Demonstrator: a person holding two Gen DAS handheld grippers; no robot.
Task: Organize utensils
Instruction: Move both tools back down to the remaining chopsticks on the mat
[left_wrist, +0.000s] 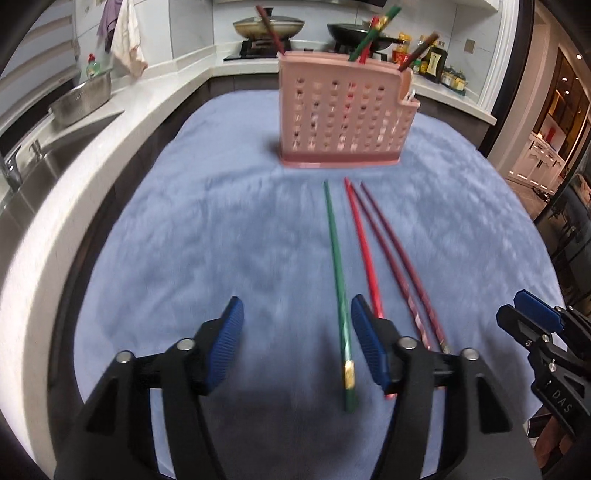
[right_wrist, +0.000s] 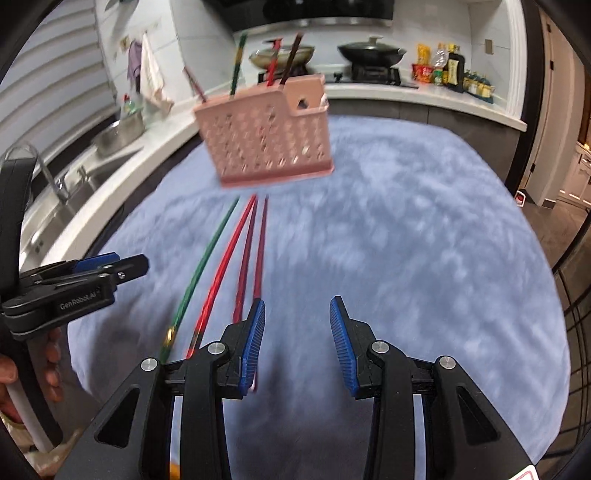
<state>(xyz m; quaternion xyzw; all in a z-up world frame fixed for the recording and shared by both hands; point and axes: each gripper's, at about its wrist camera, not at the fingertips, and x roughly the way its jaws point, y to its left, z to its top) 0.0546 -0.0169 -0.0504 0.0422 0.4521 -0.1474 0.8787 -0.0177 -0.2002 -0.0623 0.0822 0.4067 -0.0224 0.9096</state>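
Four chopsticks lie side by side on the blue cloth (left_wrist: 221, 229), pointing at the pink perforated holder (left_wrist: 343, 118) (right_wrist: 266, 136): a green chopstick (left_wrist: 337, 273) (right_wrist: 207, 258), a red chopstick (left_wrist: 364, 243) (right_wrist: 225, 266) and two maroon chopsticks (left_wrist: 399, 258) (right_wrist: 255, 254). Several more chopsticks stand in the holder. My left gripper (left_wrist: 297, 310) is open above the near ends. The green chopstick shows between its fingers, close to the right pad (left_wrist: 365, 332), unpressed. My right gripper (right_wrist: 297, 306) is open and empty, just right of the maroon pair.
A steel sink (left_wrist: 55, 155) and metal basin (left_wrist: 81, 99) run along the white counter on the left. Behind the holder, the stove carries two pans (left_wrist: 269, 27), with bottles (left_wrist: 432, 59) to its right. A hand (right_wrist: 51, 365) holds the left gripper (right_wrist: 122, 266).
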